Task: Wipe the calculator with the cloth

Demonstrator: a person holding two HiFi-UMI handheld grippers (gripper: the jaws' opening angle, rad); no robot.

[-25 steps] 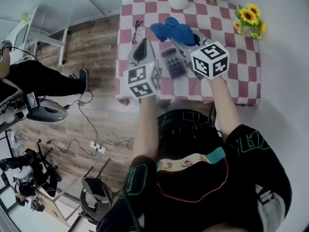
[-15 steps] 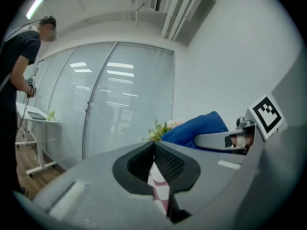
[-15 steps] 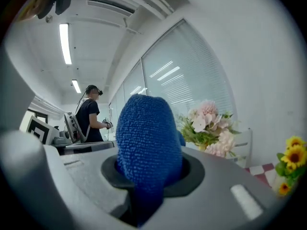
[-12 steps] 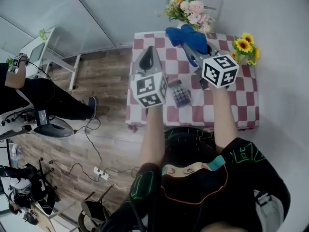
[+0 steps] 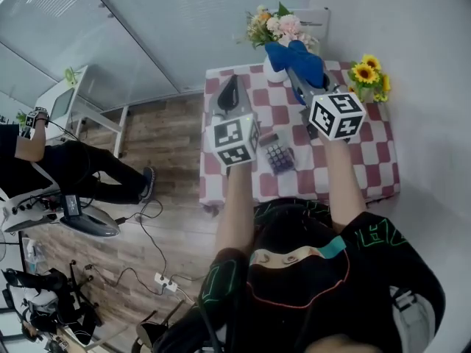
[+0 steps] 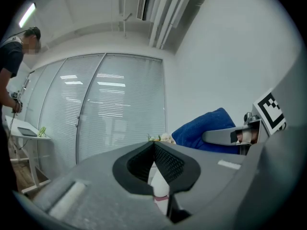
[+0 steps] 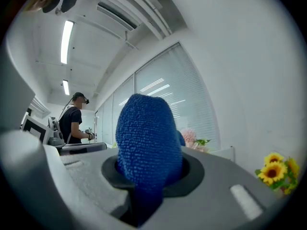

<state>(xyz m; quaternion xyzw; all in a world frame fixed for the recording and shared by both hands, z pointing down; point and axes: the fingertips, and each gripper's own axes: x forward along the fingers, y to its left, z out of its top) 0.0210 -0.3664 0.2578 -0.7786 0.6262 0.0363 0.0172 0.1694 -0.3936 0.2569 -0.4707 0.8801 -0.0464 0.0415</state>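
The calculator (image 5: 280, 155) lies flat on the checked tabletop (image 5: 372, 168), near its front edge, and nothing touches it. The blue cloth (image 5: 298, 59) is up in the air well beyond it, over by the pink flowers (image 5: 280, 26), pinched in the jaws of the right gripper (image 5: 300, 79). The left gripper (image 5: 230, 88), also lifted, has its jaws pressed together on nothing. From here, the cloth is in hand but off the keys; the wiping contact itself is what remains.

Vase (image 5: 271, 71) partly hid behind cloth (image 5: 297, 59); calculator (image 5: 280, 157) keys illeg.
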